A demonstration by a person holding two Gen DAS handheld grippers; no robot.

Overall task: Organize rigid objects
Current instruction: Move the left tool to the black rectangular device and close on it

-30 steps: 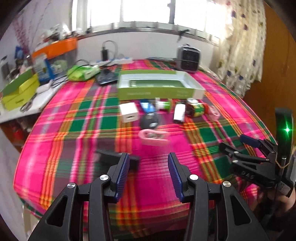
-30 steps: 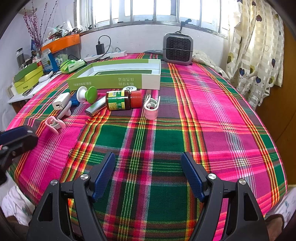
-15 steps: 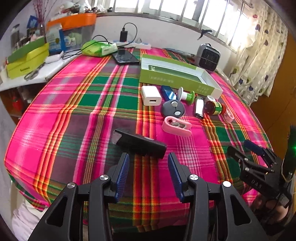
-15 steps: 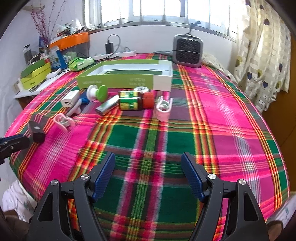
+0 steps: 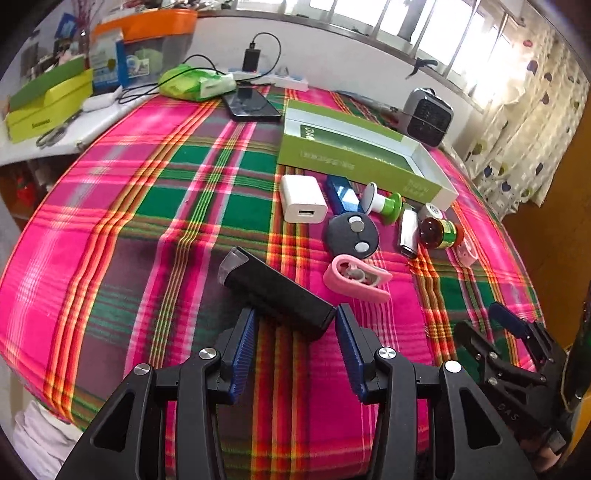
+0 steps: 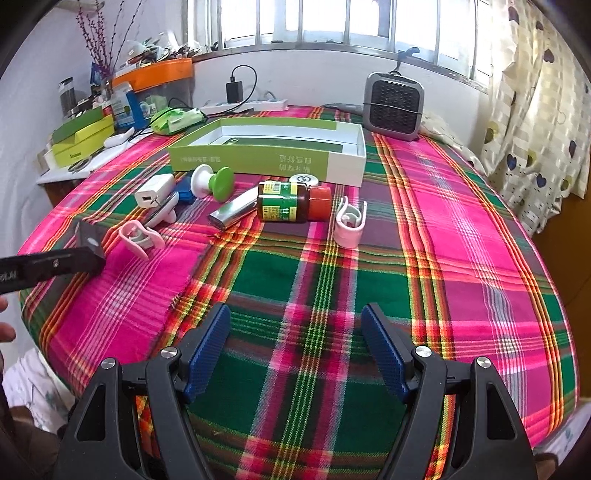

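The left tongs stood apart, straddling the near end of a black case lying on the plaid cloth. The right tongs hung apart over bare plaid. Beyond lay a pink clip, a charger and a green box with unreadable writing, below a barred window.

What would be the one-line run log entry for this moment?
left hand-held gripper: open, straddling black rectangular device | right hand-held gripper: open, empty | green cardboard tray: empty

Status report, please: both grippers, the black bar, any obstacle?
Left gripper open, straddling black bar's near end. Right gripper open, empty. Pink clip close beside bar.
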